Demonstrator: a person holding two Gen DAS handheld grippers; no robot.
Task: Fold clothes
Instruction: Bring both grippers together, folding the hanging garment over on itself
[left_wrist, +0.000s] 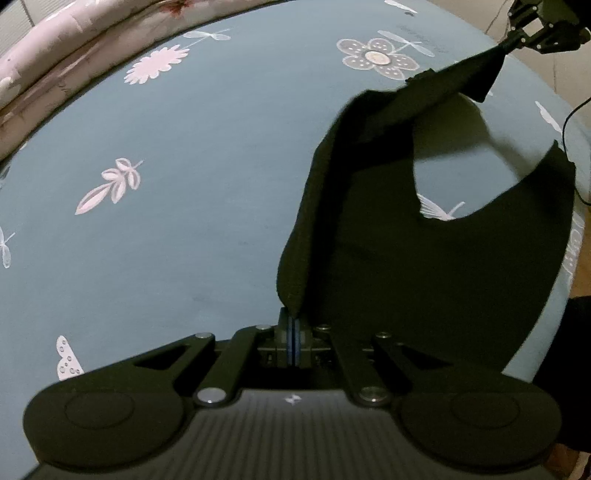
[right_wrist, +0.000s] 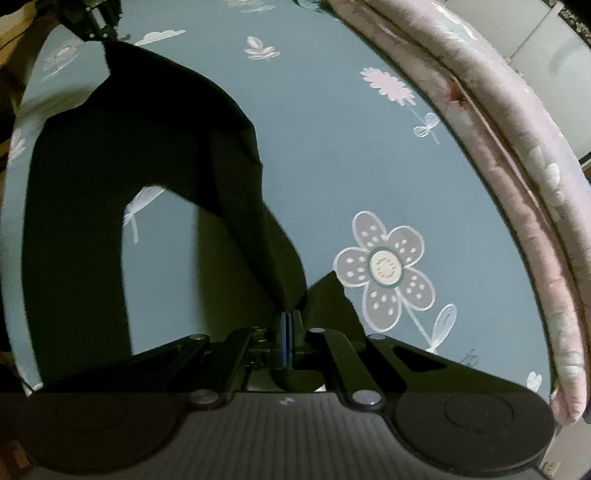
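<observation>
A black garment (left_wrist: 424, 258) hangs stretched between my two grippers above a blue bed sheet with white flower prints (left_wrist: 184, 221). My left gripper (left_wrist: 294, 318) is shut on one edge of the cloth at the bottom middle of the left wrist view. The other gripper (left_wrist: 511, 42) shows at the top right there, pinching the far corner. In the right wrist view my right gripper (right_wrist: 289, 314) is shut on the black garment (right_wrist: 110, 147), and the left gripper (right_wrist: 105, 35) holds its far end at the top left. Part of the cloth sags with an arched gap under it.
A rolled pink floral quilt (left_wrist: 55, 55) lies along the far edge of the bed, also the pink quilt (right_wrist: 517, 166) at the right. The blue sheet (right_wrist: 369, 147) is broad and flat. A dark cable (left_wrist: 567, 122) hangs off the bed's right edge.
</observation>
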